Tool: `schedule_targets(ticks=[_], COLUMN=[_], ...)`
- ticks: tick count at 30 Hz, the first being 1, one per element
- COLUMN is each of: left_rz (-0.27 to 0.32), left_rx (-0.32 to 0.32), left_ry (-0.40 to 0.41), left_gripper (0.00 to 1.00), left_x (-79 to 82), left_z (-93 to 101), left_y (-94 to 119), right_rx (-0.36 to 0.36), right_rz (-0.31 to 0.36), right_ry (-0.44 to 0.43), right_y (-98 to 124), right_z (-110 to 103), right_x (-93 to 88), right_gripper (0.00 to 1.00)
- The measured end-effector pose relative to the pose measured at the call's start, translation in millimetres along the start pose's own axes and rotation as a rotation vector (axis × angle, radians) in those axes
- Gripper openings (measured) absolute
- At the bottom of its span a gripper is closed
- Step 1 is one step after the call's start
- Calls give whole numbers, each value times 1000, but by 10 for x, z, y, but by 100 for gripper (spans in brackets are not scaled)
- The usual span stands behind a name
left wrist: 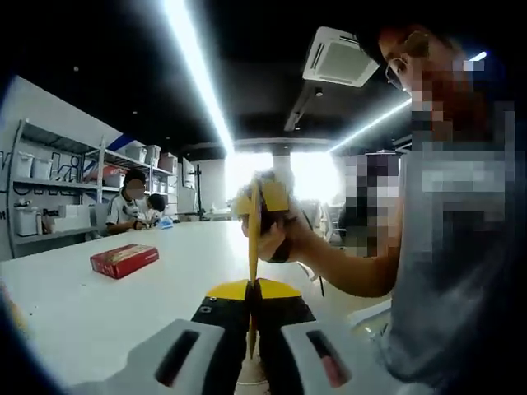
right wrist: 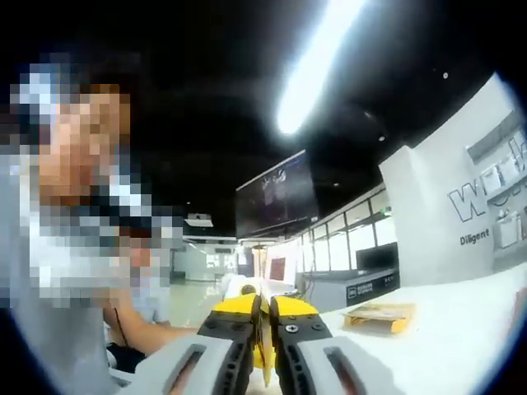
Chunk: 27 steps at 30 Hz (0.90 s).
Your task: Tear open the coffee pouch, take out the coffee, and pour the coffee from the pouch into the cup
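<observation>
Your left gripper (left wrist: 251,296) has its jaws pressed tight on the yellow coffee pouch (left wrist: 254,239), seen edge-on as a thin strip — its print is hidden. Beyond the tips, your hand (left wrist: 284,234) wraps the far gripper at the pouch's top. Left of the jaws, farther off, lies a red box (left wrist: 124,260) on the white table (left wrist: 82,304).

Your right gripper (right wrist: 263,317) is likewise clamped on the pouch edge — a flat packet (right wrist: 380,316) lies off to its right.

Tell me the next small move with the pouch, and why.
Probably pull the two grippers apart to start the tear. The left gripper and the right gripper are each shut on the thin yellow coffee pouch, held edge-on between them, and no tear is visible yet.
</observation>
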State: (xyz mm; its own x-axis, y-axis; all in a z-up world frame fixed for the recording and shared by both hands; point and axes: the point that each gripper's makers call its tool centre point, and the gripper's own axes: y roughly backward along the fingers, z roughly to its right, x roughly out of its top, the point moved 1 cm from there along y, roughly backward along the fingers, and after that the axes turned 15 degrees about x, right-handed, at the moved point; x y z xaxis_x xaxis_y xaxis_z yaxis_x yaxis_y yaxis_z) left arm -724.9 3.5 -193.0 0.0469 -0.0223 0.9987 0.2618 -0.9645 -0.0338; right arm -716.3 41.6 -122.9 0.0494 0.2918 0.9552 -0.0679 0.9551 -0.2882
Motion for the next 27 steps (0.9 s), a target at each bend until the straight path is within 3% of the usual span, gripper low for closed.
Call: schedule_targets(ticks=[10, 12, 15, 25, 27], left_rz=[33, 41, 43, 73, 75], left_rx=[2, 1, -8, -11, -12], left_ry=[5, -2, -22, -35, -36], left_gripper=[17, 17, 8, 5, 5], left_x=[133, 190, 228, 256, 261], left_z=[30, 47, 79, 89, 99], left_y=[-18, -37, -50, -75, -90], right_rx=[-7, -3, 5, 1, 4], right_rz=[23, 17, 17, -8, -14], right_ry=[-6, -7, -10, 0, -3], right_y=[45, 32, 15, -9, -10], right_z=[32, 29, 17, -2, -11], right_x=[51, 33, 30, -43, -84], right_gripper=[3, 3, 3, 12, 5])
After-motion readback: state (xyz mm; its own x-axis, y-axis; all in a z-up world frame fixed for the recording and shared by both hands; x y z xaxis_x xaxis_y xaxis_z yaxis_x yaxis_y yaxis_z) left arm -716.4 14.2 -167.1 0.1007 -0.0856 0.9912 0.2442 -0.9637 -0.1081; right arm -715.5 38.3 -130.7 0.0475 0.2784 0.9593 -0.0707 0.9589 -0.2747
